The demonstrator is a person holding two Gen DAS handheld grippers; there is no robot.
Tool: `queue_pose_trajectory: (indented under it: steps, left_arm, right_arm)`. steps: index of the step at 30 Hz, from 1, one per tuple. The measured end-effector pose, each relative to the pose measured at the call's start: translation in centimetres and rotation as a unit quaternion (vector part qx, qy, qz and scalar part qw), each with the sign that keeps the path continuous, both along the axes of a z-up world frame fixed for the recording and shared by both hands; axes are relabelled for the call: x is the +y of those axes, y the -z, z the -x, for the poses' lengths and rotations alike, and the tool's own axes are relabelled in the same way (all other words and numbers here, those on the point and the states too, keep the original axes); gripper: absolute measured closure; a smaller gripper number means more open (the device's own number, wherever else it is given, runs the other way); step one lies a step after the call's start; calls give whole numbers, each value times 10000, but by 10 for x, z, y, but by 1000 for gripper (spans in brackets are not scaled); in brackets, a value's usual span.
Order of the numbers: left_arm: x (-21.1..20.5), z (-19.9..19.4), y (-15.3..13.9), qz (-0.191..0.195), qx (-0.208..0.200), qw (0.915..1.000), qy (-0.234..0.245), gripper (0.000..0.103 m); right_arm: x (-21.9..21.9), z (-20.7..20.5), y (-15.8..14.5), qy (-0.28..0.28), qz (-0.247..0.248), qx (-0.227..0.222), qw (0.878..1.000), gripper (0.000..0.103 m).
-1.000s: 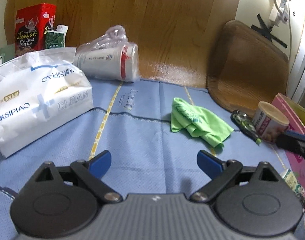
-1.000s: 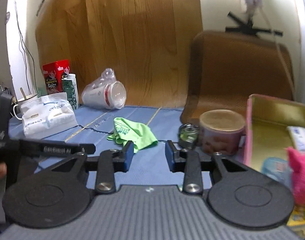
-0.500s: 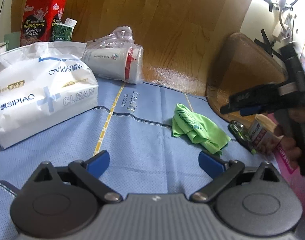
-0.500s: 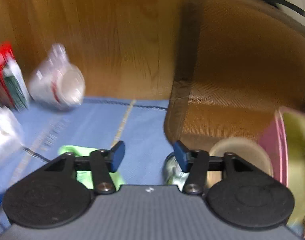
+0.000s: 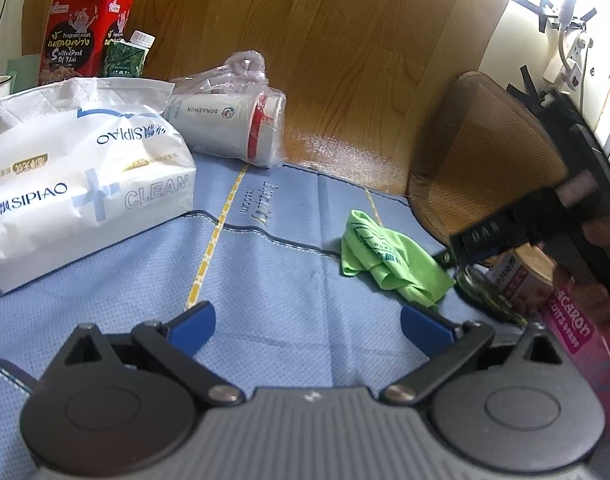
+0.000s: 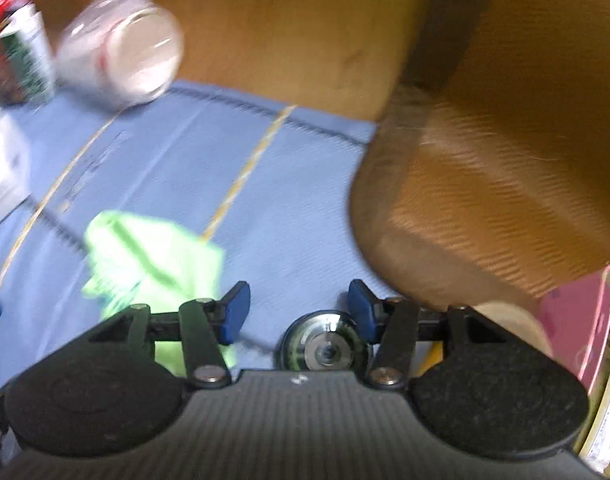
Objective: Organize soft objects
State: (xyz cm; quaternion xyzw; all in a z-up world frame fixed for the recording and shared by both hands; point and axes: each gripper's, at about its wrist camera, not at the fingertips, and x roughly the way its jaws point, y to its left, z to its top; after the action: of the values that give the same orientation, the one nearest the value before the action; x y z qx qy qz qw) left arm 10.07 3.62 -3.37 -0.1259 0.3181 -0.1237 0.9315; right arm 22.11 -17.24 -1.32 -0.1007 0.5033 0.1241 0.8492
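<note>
A crumpled green cloth (image 5: 393,258) lies on the blue mat (image 5: 273,280), right of centre in the left wrist view. It also shows blurred in the right wrist view (image 6: 153,252), just left of the jaws. My left gripper (image 5: 307,322) is open and empty, low over the mat, short of the cloth. My right gripper (image 6: 297,308) is open and empty, above the mat between the cloth and a small round tin (image 6: 325,350). The right gripper's body shows at the right of the left wrist view (image 5: 545,216).
A white tissue pack (image 5: 77,184) sits at left, with a red tin (image 5: 85,36) and a green carton (image 5: 125,58) behind. Bagged paper cups (image 5: 233,128) lie on their side. A brown mesh pad (image 5: 489,164), a snack cup (image 5: 517,276) and a pink box (image 5: 577,340) stand at right.
My right gripper has swung forward and down over the mat near the green cloth, and its jaws have opened wider. The left gripper has shifted slightly and stays open.
</note>
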Motion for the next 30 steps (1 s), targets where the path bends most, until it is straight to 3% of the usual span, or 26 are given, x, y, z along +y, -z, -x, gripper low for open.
queue_pose_trajectory:
  steps: [3,5,9,13,15,17,20,22,25,30]
  left_arm:
    - [0,2,0,38,-7,10000,-11,1]
    - [0,3,0,60,-6,10000,-20,1]
    - [-1,4,0,71,-24,10000,-8,1]
    - [-2,6,-1,45,-54,10000,-37,1]
    - [-2,6,-1,29,-55,10000,-41,1]
    - [-3,6,-1,19,-57,10000,-43,1]
    - [-3,6,-1,2,-64,10000,-48,1]
    - [-3,6,-2,-18,-73,10000,-45,1]
    - [-4,5,-1,-67,-56,9999,-68,1]
    - [-6,3,-1,-194,-9,9997,-131,1]
  right_arm:
    - [7,27,0,-405,-413,210,9981,43]
    - [11,50,-4,-629,-400,26,9972,49]
    - [-9,80,-27,-451,-537,-798,9943,48]
    - [-25,87,-19,-396,-373,-617,9966,47]
    - [-33,92,-13,-57,-498,-593,9970,31]
    - [-35,99,-4,250,-555,-682,9958,23]
    - [-39,100,9,673,-803,-489,9933,21]
    - [-30,110,11,716,-765,-682,9922,20]
    - [-6,129,15,163,-576,-986,9933,33]
    - [24,166,25,-772,-687,-1446,9841,33]
